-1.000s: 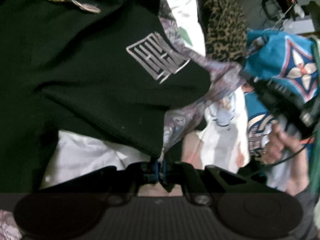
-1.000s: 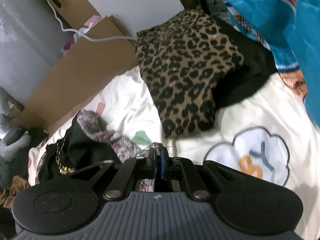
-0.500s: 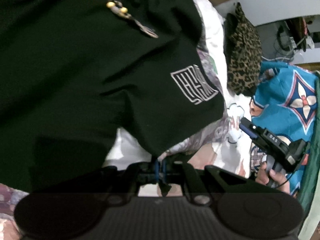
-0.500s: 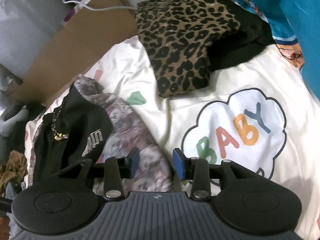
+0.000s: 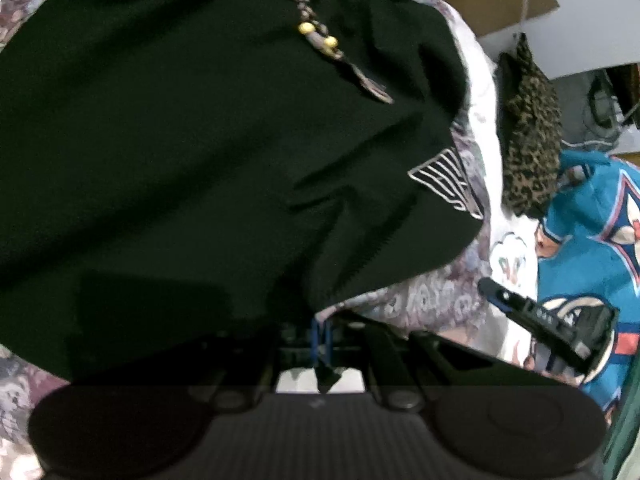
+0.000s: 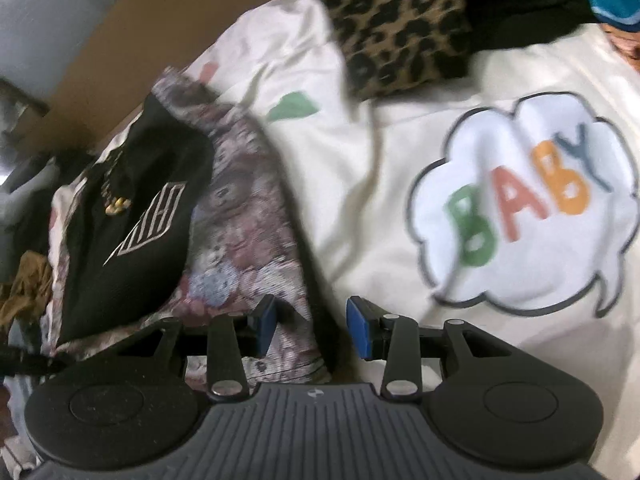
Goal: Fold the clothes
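A black garment (image 5: pixel 200 152) with a white line logo (image 5: pixel 444 184) and a beaded drawstring (image 5: pixel 320 40) fills most of the left wrist view. My left gripper (image 5: pixel 321 334) is shut on its hem corner, blue pads pressed together on the cloth. The same black garment (image 6: pixel 132 216) lies at the left in the right wrist view, on a floral patterned cloth (image 6: pixel 248 240). My right gripper (image 6: pixel 310 326) stands open just above the floral cloth's edge, with nothing between its pads. The right gripper (image 5: pixel 536 328) also shows in the left wrist view, at the right.
A cream sheet (image 6: pixel 380 160) with a "BABY" cloud print (image 6: pixel 520 204) covers the bed. A folded leopard-print garment (image 6: pixel 400 20) lies at the far side, cardboard (image 6: pixel 100 52) behind it. A person in teal patterned clothing (image 5: pixel 592 240) stands at the right.
My right gripper opened, let go of the cloth and drew back toward the floral cloth's near edge. The left gripper moved in closer with the black garment, which now fills its view.
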The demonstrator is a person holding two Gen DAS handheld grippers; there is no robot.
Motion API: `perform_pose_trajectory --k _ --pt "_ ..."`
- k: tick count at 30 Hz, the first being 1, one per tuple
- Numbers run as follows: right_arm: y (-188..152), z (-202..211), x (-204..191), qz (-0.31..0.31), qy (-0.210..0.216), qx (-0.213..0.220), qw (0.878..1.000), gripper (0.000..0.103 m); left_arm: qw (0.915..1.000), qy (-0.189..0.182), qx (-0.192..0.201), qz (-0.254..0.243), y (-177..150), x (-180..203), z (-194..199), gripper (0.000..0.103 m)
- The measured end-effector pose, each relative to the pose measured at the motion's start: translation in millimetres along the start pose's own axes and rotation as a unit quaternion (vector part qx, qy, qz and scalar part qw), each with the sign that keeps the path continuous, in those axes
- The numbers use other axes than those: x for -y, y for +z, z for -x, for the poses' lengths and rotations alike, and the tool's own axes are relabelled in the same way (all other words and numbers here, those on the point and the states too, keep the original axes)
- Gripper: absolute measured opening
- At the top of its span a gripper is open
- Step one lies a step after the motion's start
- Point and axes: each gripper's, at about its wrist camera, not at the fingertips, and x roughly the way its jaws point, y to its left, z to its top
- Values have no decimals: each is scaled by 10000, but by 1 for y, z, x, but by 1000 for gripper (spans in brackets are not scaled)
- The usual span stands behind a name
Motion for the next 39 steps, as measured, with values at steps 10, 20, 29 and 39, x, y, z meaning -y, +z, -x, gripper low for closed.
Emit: perform_pose_trajectory --k 10,20,29,39 --pt "-9 4 -20 653 267 -132 9974 9 9995 -7 -280 -151 -5 -1 -3 4" --pt "7 59 -27 843 158 -181 9961 3 9955 -257 -790 -465 -16 25 5 4" --pt "23 65 -3 535 -120 -224 9982 3 9948 75 -859 -533 -17 33 -5 29" --pt "37 52 23 442 -528 -26 9976 3 9920 245 -1035 -682 -36 31 -48 40"
